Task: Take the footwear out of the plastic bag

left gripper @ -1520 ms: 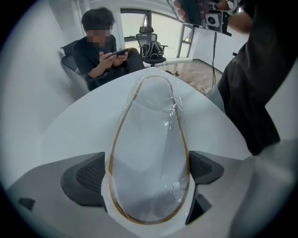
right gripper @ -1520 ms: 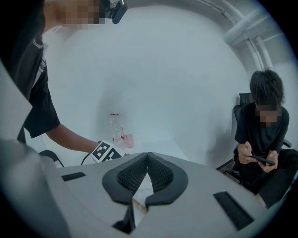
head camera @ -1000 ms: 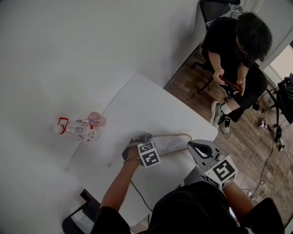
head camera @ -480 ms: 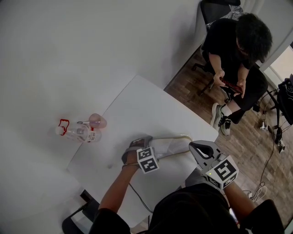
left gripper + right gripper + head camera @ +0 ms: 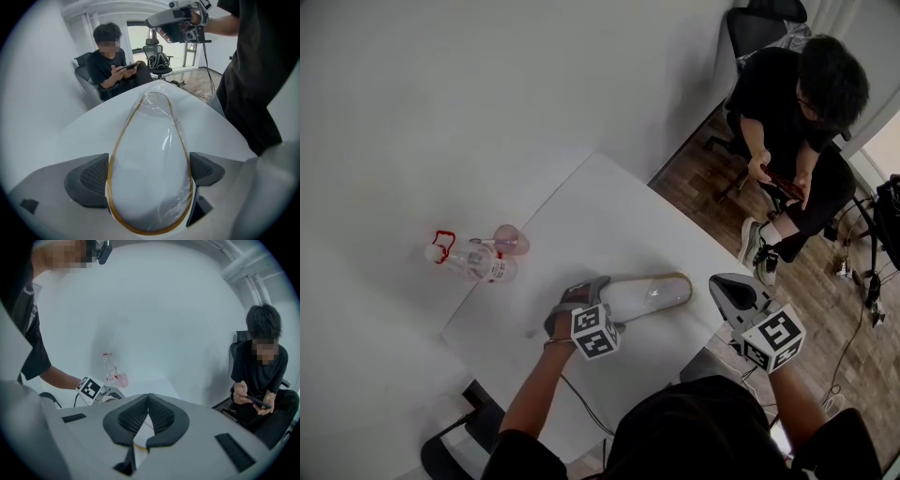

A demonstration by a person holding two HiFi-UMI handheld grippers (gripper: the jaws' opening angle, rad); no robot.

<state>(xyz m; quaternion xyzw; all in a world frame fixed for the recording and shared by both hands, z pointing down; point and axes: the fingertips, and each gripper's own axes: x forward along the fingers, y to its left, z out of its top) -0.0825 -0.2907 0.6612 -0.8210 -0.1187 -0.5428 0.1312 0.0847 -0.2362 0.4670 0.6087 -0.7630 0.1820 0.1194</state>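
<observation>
Slipper [image 5: 647, 292] sealed in clear bag [image 5: 161, 105] on table [image 5: 609, 206], toe near right edge. Left gripper [image 5: 581, 298] clamped on bagged heel. Right gripper [image 5: 729, 291] clenched, empty, beyond that edge. Bottle [image 5: 478, 263] at left edge, well apart.

- Plastic bag [image 5: 157, 101]: clear film, looking glossy and creased, catching highlights.
- Footwear [image 5: 149, 187]: showing white, smooth and matt under the film, with a tan rim.
- Left claw [image 5: 146, 173]: showing dark, matt, dimpled faces.
- Bench [image 5: 609, 217]: looking white, smooth, matt.
- Floor [image 5: 698, 190]: showing brown wood planks.
</observation>
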